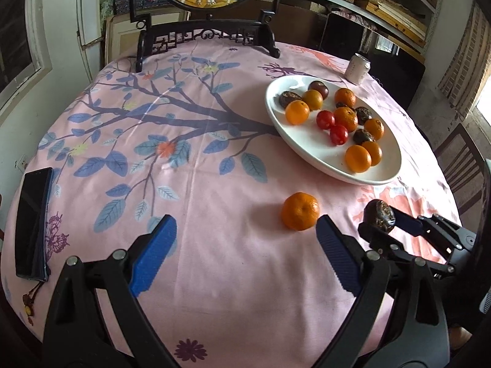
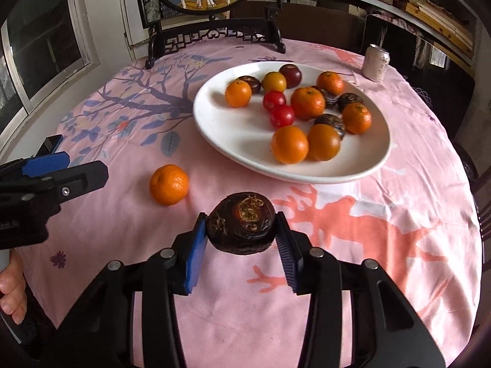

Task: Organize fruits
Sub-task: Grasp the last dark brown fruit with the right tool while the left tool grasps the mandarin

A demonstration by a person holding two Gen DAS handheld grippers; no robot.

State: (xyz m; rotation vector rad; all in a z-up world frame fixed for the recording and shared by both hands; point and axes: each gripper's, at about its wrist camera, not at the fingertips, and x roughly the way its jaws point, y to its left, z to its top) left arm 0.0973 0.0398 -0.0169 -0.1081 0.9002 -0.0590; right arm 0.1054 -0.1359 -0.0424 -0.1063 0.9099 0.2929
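A white oval plate [image 1: 310,150] [image 2: 233,141] on the pink tablecloth holds several oranges, two red tomatoes and several dark fruits. One loose orange [image 1: 300,211] [image 2: 169,184] lies on the cloth in front of the plate. My right gripper [image 2: 241,230] is shut on a dark brown fruit [image 2: 241,222] and holds it just above the cloth; it also shows in the left wrist view [image 1: 380,215]. My left gripper [image 1: 245,227] is open and empty, just behind and to the left of the loose orange; in the right wrist view only one of its fingers [image 2: 49,162] shows.
A black phone [image 1: 32,224] lies at the table's left edge. A pale drinks can [image 1: 357,69] [image 2: 376,62] stands behind the plate. A dark carved screen stand [image 1: 208,35] [image 2: 214,35] stands at the table's far edge. A wooden chair [image 1: 466,165] is on the right.
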